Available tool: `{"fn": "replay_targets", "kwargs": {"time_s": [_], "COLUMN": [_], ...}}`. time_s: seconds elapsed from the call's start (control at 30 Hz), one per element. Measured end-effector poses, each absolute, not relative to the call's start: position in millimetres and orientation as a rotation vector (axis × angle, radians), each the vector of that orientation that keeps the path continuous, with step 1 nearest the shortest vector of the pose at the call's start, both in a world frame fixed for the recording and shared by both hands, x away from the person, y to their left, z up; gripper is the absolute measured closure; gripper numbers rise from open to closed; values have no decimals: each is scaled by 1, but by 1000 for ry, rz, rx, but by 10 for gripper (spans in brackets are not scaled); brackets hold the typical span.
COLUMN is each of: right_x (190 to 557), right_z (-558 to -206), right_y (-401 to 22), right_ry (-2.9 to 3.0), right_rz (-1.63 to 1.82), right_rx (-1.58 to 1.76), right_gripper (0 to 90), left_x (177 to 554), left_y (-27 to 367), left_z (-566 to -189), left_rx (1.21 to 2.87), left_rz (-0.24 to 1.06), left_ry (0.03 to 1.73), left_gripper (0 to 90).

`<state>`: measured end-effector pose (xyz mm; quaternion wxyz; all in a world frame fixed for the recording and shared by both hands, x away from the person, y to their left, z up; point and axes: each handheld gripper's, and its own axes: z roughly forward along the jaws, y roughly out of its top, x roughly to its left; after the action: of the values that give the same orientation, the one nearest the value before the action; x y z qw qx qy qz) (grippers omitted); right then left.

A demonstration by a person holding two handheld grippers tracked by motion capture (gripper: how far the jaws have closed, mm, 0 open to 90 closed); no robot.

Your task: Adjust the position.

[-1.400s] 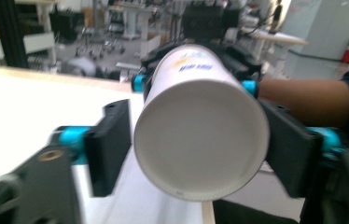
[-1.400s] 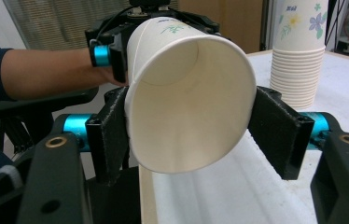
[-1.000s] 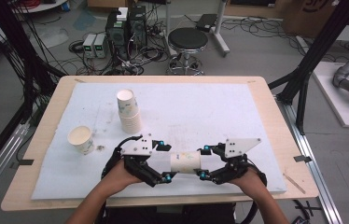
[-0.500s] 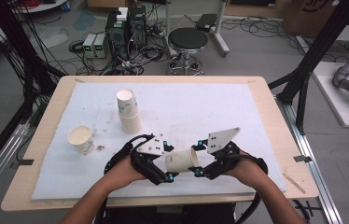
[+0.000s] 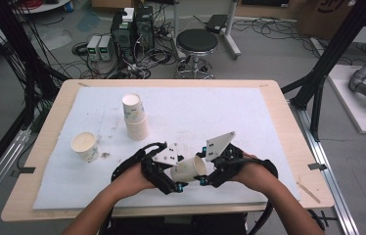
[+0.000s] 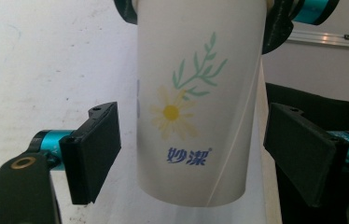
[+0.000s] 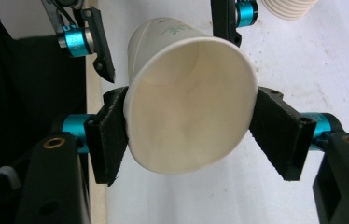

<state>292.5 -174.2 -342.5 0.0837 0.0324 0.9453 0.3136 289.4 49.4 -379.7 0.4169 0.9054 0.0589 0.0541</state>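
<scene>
White padding (image 5: 249, 122) covers my table, and the stack of cups (image 5: 135, 119) standing on it is my landmark. One lone cup (image 5: 85, 146) stands upright, apart from that stack on its left side and a little nearer me. The paper cup (image 5: 189, 168) I am handling hangs above the padding on the near side of the stack and toward its right, tipped on its side between my two grippers. My right gripper (image 5: 209, 172) clamps it at the rim end: in the right gripper view both pads press the wall just behind the mouth (image 7: 192, 105), which is squeezed slightly oval. My left gripper (image 5: 172, 182) sits around the base end, its jaws having just been narrowing, yet in the left gripper view a clear gap shows between each pad (image 6: 93, 150) and the flowered wall (image 6: 196, 100), so it grips nothing. I judge that one cup is already set out by itself, this one is in the air and still to be placed, and several more wait nested in the stack.
</scene>
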Motion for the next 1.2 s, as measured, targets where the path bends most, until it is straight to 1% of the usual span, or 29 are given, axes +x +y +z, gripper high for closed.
{"fn": "replay_targets", "kwargs": {"time_s": [0.13, 0.5, 0.63, 0.7, 0.9, 1.13, 1.2], "right_x": [293, 293, 292, 292, 291, 295, 295], "right_z": [-342, -344, -344, -344, -343, -343, -342], "right_y": [-170, -166, -165, -165, -166, -174, -179], "right_ry": [2833, 2849, 2862, 2861, 2863, 2838, 2817], "right_rz": [902, 858, 849, 859, 884, 1073, 1157], "right_rx": [84, 62, 62, 47, 41, 146, 195], "right_gripper": [315, 313, 312, 311, 304, 221, 215], "left_x": [290, 291, 292, 292, 292, 293, 293], "left_y": [47, 36, 34, 33, 33, 40, 43], "left_z": [-380, -380, -381, -382, -384, -389, -391], "left_rx": [2283, 2324, 2338, 2335, 2309, 2231, 2198], "left_rz": [135, 120, 113, 99, 76, 56, 54], "left_ry": [151, 130, 121, 119, 124, 175, 205], "left_gripper": [202, 269, 310, 344, 347, 329, 317]}}
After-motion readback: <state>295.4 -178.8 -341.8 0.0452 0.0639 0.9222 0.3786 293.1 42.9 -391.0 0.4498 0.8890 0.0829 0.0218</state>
